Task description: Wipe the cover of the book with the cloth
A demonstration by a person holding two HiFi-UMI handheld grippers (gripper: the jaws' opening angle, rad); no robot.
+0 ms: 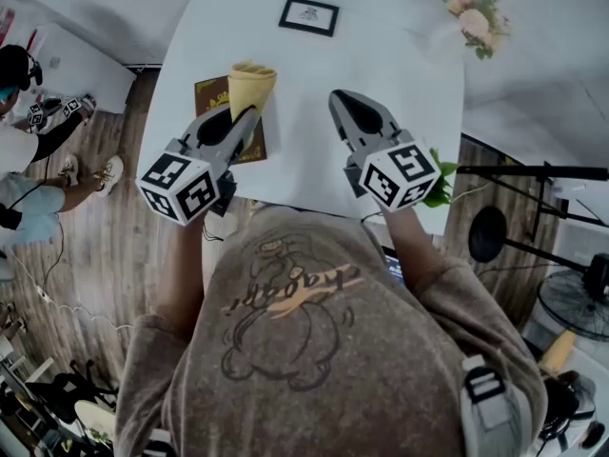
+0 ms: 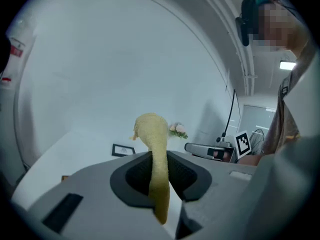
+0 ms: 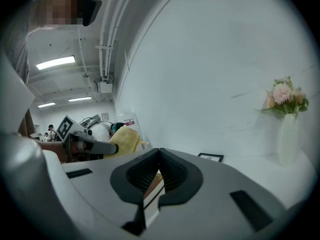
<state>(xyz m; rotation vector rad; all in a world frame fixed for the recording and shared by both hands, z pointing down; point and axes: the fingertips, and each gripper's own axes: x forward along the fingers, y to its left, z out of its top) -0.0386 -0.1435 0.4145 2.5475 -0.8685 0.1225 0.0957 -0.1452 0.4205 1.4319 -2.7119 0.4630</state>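
Currently left gripper (image 1: 250, 114) clamped on yellow cloth (image 1: 251, 82), partly masking book (image 1: 211, 95) on tabletop (image 1: 400, 74). Right gripper (image 1: 340, 98) closed, empty, right of book. Picture frame (image 1: 308, 15) far; flowers (image 1: 474, 19) far right.

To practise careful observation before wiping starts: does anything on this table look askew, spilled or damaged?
Nothing stands out. The book lies flat on the table, the cloth is pinched in the left tool, and nothing is spilled.
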